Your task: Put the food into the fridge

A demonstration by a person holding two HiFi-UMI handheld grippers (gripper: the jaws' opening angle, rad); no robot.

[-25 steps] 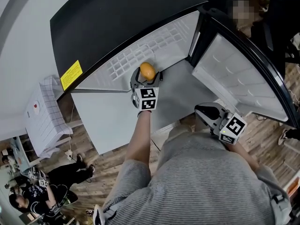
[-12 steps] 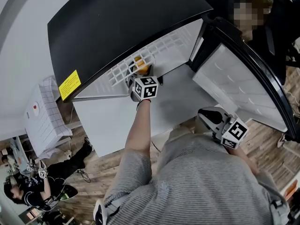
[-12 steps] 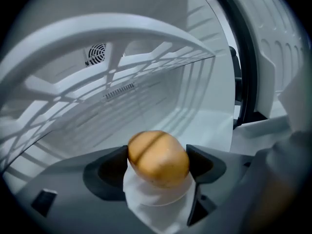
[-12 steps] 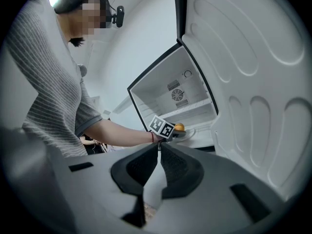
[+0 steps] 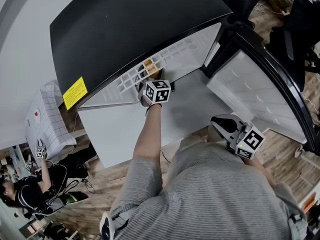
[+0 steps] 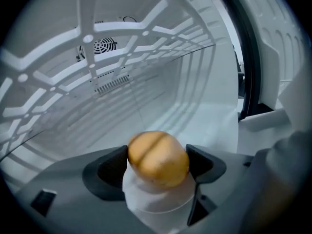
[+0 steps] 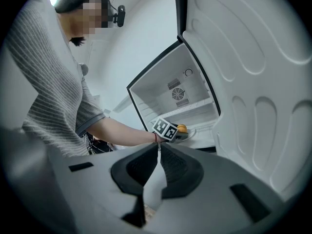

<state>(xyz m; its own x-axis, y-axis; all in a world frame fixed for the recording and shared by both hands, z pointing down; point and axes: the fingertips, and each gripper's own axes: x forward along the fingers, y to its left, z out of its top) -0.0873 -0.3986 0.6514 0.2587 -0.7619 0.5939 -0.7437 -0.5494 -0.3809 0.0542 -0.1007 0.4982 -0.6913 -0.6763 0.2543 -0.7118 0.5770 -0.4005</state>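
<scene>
Rounded golden food piece (image 6: 157, 155) held just inside the open fridge (image 5: 125, 29).
Left gripper (image 6: 158, 161) fingers clamp its widest middle at 6 o'clock; it looks light, smooth and slip-prone. Right gripper (image 7: 158, 155) fingers are pressed together, empty.

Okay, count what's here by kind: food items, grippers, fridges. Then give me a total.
Food item: 1, orange-yellow, held between the left gripper's fingers
Grippers: 2, left gripper and right gripper, the right one shut on nothing
Fridge: 1, door open
Total: 4
</scene>
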